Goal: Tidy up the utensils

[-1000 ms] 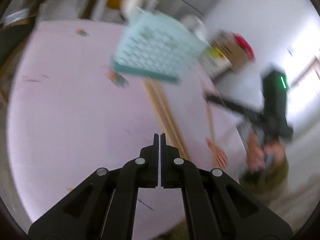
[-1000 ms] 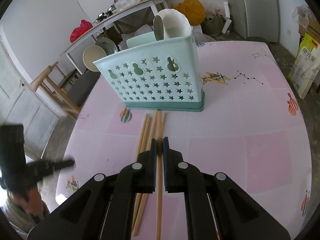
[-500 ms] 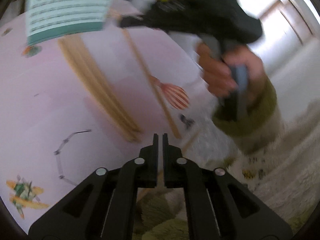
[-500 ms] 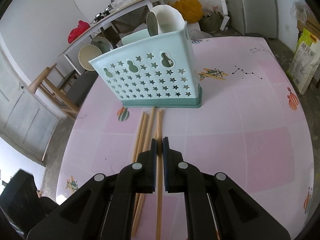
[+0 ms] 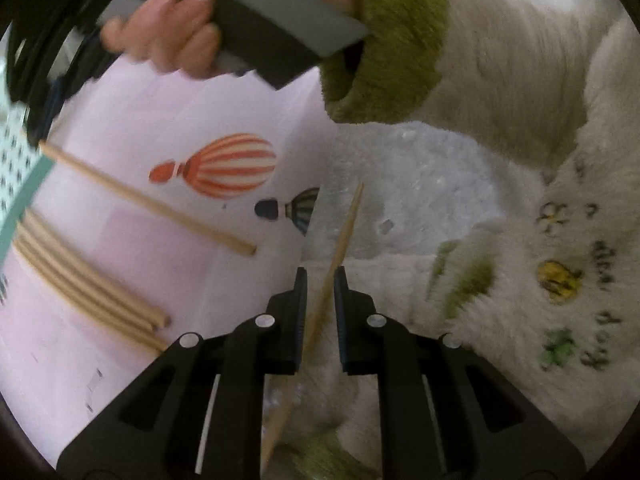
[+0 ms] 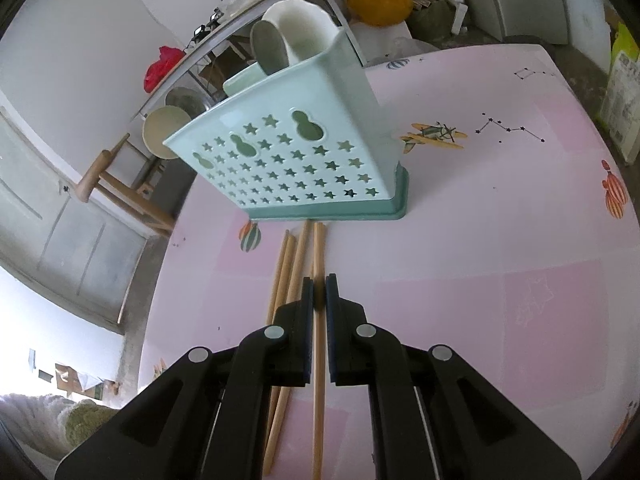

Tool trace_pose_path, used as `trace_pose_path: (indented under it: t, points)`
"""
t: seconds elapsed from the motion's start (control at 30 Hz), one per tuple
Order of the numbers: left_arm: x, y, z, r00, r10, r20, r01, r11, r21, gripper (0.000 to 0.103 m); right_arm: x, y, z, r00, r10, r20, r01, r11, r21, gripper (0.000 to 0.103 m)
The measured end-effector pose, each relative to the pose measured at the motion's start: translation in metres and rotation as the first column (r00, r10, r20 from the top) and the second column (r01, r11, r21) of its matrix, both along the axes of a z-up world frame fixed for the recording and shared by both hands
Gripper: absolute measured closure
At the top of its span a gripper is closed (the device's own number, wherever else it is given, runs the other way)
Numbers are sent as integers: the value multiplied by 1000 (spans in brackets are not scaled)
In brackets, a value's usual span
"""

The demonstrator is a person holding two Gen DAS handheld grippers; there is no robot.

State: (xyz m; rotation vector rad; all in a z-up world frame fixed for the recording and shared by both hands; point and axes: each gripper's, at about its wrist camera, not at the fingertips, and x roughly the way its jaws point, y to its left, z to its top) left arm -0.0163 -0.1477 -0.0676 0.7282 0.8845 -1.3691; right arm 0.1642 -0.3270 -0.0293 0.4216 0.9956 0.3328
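Several wooden chopsticks (image 6: 298, 264) lie side by side on the pink table in front of a mint green utensil holder (image 6: 296, 160) with star holes. My right gripper (image 6: 319, 294) is nearly shut around one chopstick (image 6: 319, 248) that lies on the table. In the left wrist view my left gripper (image 5: 320, 288) is slightly open past the table's edge, with a thin chopstick (image 5: 340, 240) running between its jaws. More chopsticks (image 5: 80, 280) lie on the table to its left.
A white cup (image 6: 300, 36) and bowls stand in or behind the holder. The person's hand (image 5: 168, 36) on the right gripper's handle and a fluffy sleeve (image 5: 480, 60) fill the left wrist view. A wooden chair (image 6: 116, 184) stands beyond the table's left edge.
My left gripper swung down past the table's edge, opened slightly, and now has a thin chopstick between its jaws. My right gripper tilted a little; the holder now looks tilted in its view.
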Motion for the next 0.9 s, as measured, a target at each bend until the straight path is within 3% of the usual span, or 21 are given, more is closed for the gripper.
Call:
trace_pose_path:
  t: [0.1, 0.37, 0.43, 0.5, 0.57, 0.9]
  points:
    - [-8, -19, -6, 998, -47, 36, 46, 998, 33, 91, 1, -3, -1, 1000, 0, -2, 0, 1000, 6, 97]
    - [-12, -54, -26, 992, -129, -16, 129, 984, 124, 83, 1, -7, 2, 1000, 12, 7, -12, 1000, 1, 97]
    - [-13, -53, -28, 990, -142, 0, 141, 983, 116, 83, 2, -8, 3, 1000, 14, 13, -14, 1000, 0, 97]
    - [-12, -52, -28, 992, -126, 5, 124, 985, 118, 91, 2, -9, 3, 1000, 15, 15, -15, 1000, 3, 97]
    - [-4, -52, -28, 995, -97, -6, 97, 989, 107, 97, 2, -10, 2, 1000, 15, 16, -15, 1000, 5, 97]
    - [27, 0, 26, 992, 80, -93, -86, 994, -64, 98, 1, -18, 5, 999, 9, 31, -10, 1000, 16, 97]
